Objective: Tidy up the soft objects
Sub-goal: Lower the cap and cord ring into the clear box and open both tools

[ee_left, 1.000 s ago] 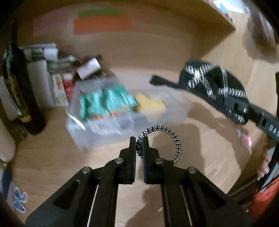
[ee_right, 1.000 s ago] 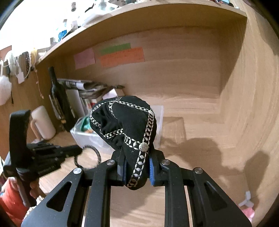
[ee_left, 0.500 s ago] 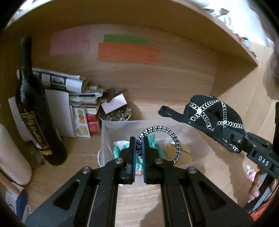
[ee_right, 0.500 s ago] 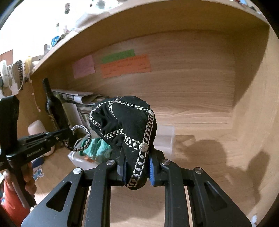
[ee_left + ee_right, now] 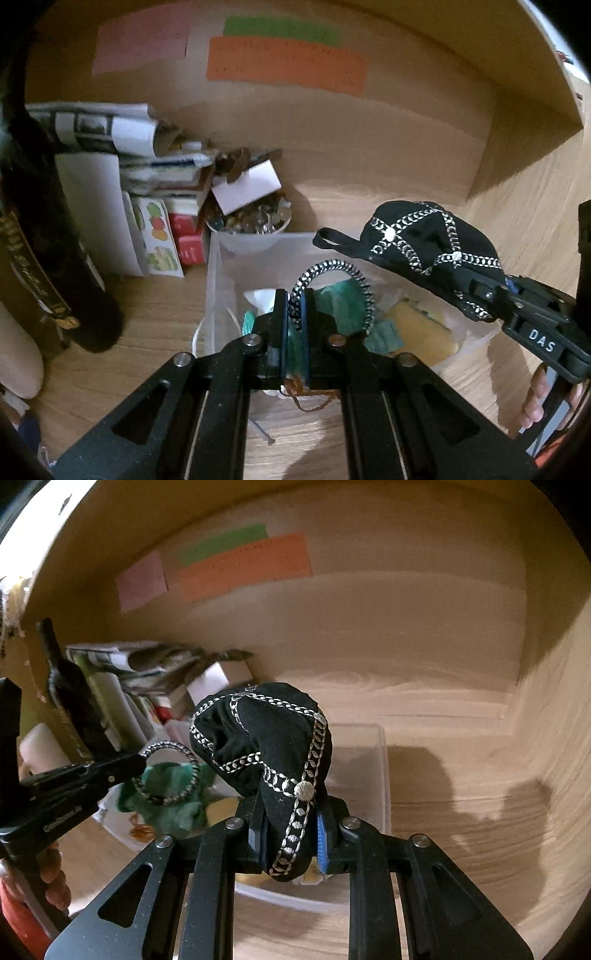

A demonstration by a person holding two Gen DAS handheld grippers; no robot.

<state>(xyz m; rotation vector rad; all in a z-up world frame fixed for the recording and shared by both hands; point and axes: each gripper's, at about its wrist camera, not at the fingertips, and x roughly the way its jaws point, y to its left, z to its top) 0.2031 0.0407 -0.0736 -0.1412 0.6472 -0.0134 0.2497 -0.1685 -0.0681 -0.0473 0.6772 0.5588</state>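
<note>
Both of your grippers have closed in on the clear plastic bin (image 5: 221, 280) since a second ago, when the left one was hanging back over bare tabletop and the bin sat ahead of it. From the left wrist, your left gripper (image 5: 294, 306) now sits right over the bin's near half, clenched on the black-and-white hair tie (image 5: 334, 266), whose loop stands up and curls off to the right of the jaws; below it lie a green cloth (image 5: 345, 299) and a yellow sponge (image 5: 421, 328) already in the bin. Straight down is the way the tie has to go, so the drop looks short. Your right gripper (image 5: 480, 295) comes in from the right, holding the black embroidered pouch (image 5: 424, 240) over the bin's right side, its long axis pointing left across the bin with the loop end leading. From the right wrist, the right gripper (image 5: 290, 834) is clamped tight on the pouch (image 5: 266, 738), which bulges up and forward over the bin (image 5: 380, 775); the bin's open mouth lies just ahead and below. Your left gripper (image 5: 136, 764) reaches in from the left with the tie (image 5: 170, 771) above the green cloth (image 5: 173, 801), and it seems the nearer to letting go.
</note>
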